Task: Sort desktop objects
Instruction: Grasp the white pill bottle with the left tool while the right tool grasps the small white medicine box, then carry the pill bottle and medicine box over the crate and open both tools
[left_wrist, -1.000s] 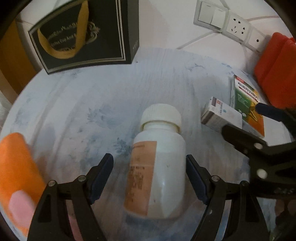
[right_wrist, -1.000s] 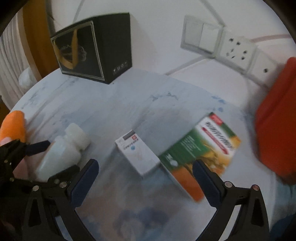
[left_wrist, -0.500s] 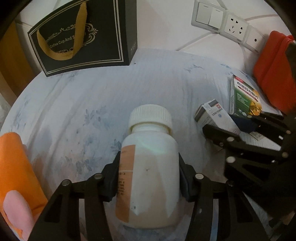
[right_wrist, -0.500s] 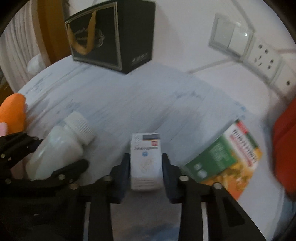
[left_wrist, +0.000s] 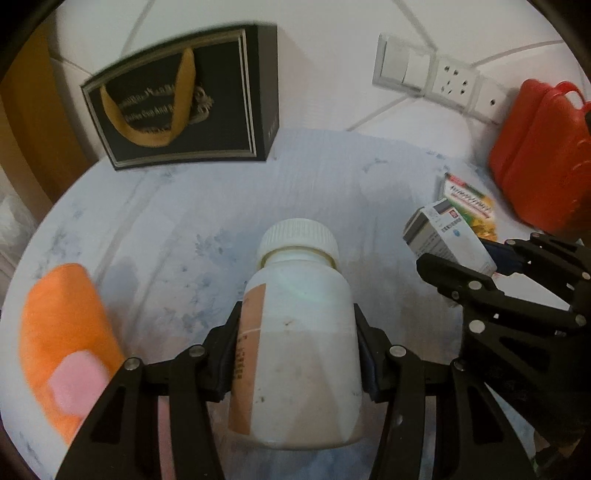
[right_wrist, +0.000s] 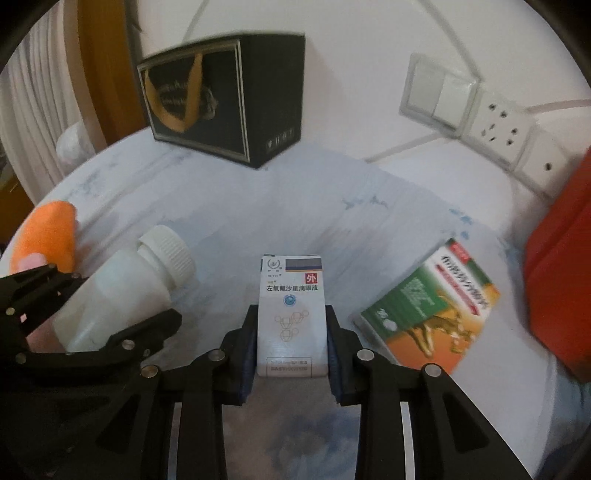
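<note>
Left gripper (left_wrist: 297, 354): lower centre of the left wrist view; both pads press on the flanks of the white pill bottle (left_wrist: 301, 332); jaws part-way closed, holding it.
White pill bottle: ribbed white cap toward the top of the frame, tan label along its left side; in the right wrist view it lies at lower left, cap slanting up and right, inside the other gripper's black fingers.
Right gripper (right_wrist: 291, 354): lower centre of the right wrist view; jaws narrow, pads clamped on the two long sides of the small white medicine box (right_wrist: 291, 314); in the left wrist view it sits at right of centre, carrying that box.
Small white medicine box: upright in the frame between the pads, grey band and red square near its top, blue print below; whether its underside touches the table, I cannot tell.
Green and orange box (right_wrist: 430, 306): flat on the table, right of centre in the right wrist view, tilted, just beside the held box but apart from it.
Table (left_wrist: 184, 206): pale surface with faint blue-grey floral marks.
Black gift bag (left_wrist: 184, 99): upper left, standing at the table's far edge against the wall; gold handle and lettering, blurred.
Red case (left_wrist: 535, 155): upper right, on edge beside the wall.
Orange cloth (left_wrist: 62, 332): lower left, with a pink patch; blurred.
Wall sockets (left_wrist: 436, 77): upper right, white switch and outlets.
</note>
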